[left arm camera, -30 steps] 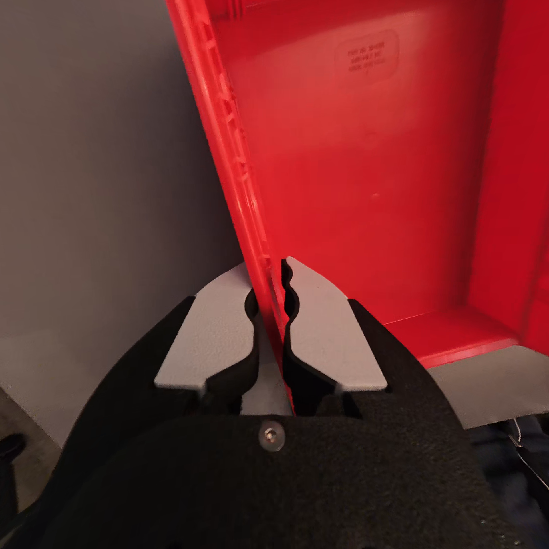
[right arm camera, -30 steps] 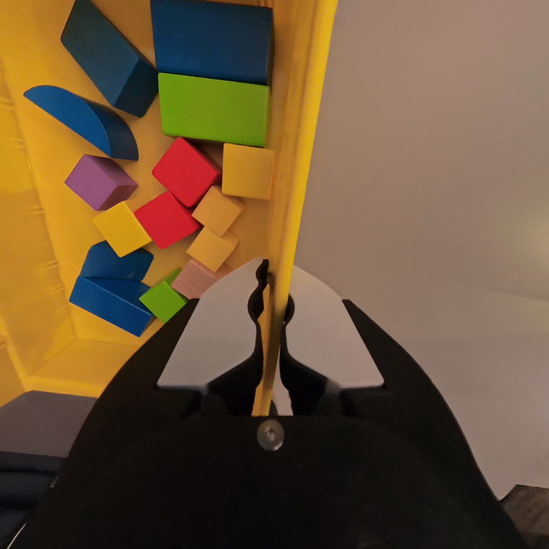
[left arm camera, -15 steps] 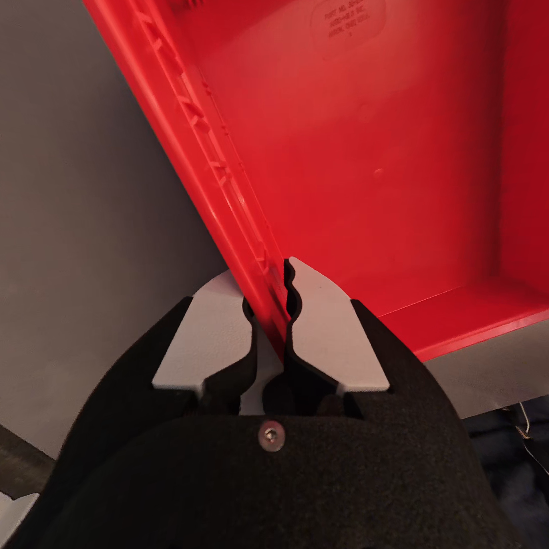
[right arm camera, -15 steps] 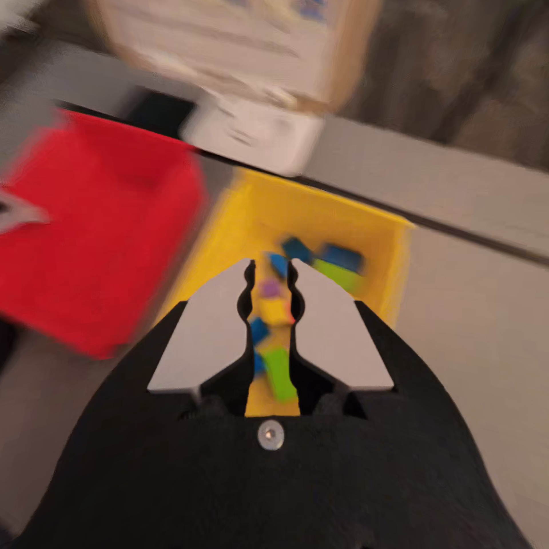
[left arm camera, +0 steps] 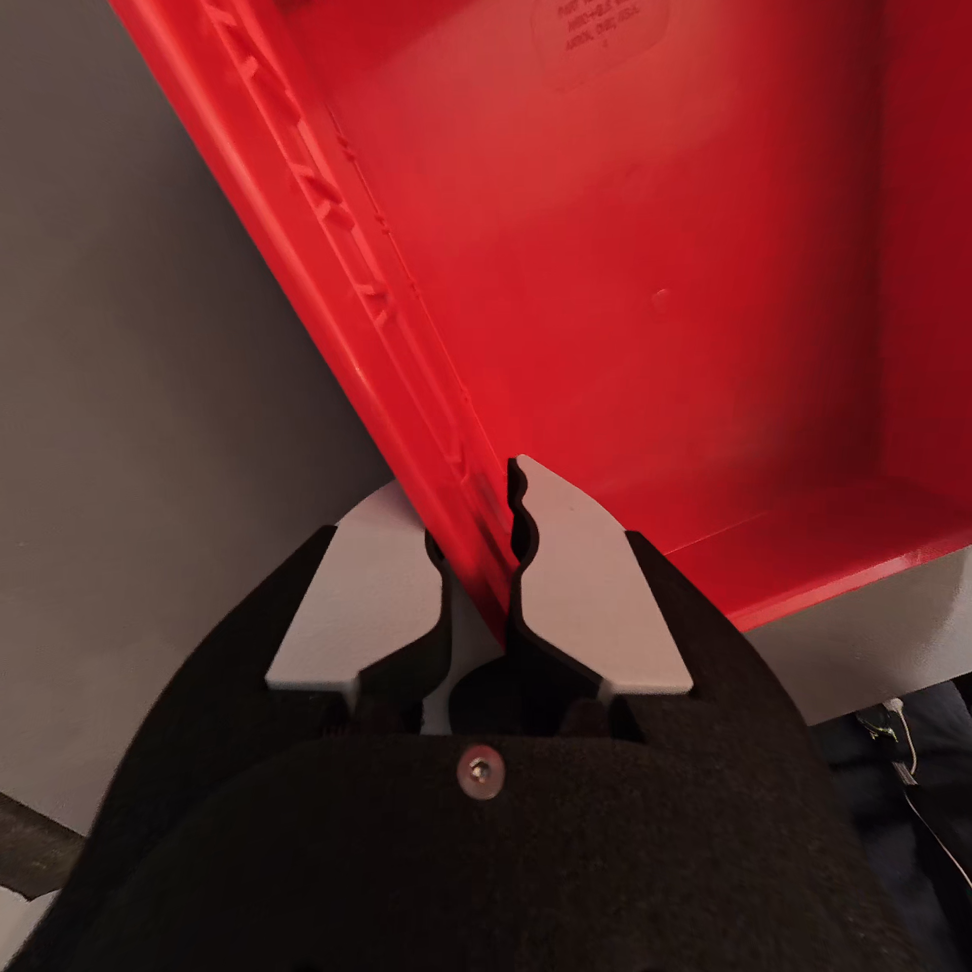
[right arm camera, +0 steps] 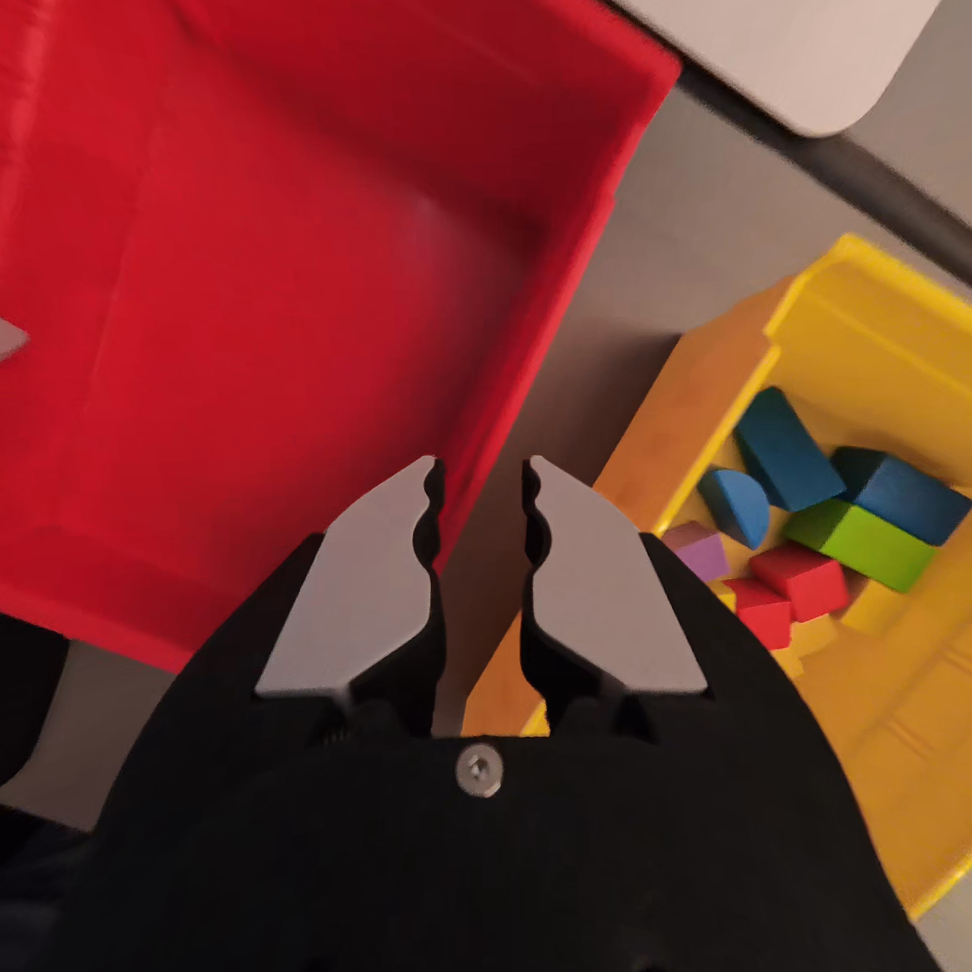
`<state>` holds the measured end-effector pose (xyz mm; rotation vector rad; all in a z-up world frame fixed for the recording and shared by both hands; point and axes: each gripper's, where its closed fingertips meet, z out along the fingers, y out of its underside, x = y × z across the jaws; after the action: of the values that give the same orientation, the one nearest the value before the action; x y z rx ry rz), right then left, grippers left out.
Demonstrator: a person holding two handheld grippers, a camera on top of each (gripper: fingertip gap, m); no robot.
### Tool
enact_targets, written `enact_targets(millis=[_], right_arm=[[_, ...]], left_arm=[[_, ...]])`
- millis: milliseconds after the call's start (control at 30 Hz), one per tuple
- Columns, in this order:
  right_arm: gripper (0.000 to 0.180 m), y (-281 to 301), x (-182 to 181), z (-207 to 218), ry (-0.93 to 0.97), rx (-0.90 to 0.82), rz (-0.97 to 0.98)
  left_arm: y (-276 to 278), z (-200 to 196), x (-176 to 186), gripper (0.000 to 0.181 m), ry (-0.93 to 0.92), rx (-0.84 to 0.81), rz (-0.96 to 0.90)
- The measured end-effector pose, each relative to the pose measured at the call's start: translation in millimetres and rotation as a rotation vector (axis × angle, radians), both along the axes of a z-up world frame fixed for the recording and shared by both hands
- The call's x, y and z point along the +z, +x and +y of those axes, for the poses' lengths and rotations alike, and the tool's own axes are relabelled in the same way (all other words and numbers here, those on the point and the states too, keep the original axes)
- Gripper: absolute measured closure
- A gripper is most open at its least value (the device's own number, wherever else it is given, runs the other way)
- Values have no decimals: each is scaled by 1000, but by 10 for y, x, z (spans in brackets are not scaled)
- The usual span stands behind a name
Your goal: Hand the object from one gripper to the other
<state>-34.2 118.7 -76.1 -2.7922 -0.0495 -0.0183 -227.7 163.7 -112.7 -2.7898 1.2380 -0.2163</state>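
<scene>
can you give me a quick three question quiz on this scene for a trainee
1. True or false: the left tool is clamped on the wall of the red bin.
2. What is the right tool holding?
   A. a green block
   B. nothing
   C. the yellow bin's rim
3. Which bin holds the blocks?

Key:
1. True; its fingers grip the bin's side wall.
2. B; the jaws stand apart with nothing between them.
3. The yellow bin; the red one looks empty.
</scene>
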Motion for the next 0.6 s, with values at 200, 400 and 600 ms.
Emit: enact_targets(millis=[200, 400, 600], right_arm=[[164, -118, -427, -42, -176, -48, 66], [173, -101, -429, 23, -186, -144, 209], [173, -58, -290, 73, -236, -138, 190]], left_arm=[[21, -5, 7, 161, -21, -4, -31], [49, 65, 242, 153, 35, -9, -130], [-122, -5, 898, 146, 187, 24, -292]])
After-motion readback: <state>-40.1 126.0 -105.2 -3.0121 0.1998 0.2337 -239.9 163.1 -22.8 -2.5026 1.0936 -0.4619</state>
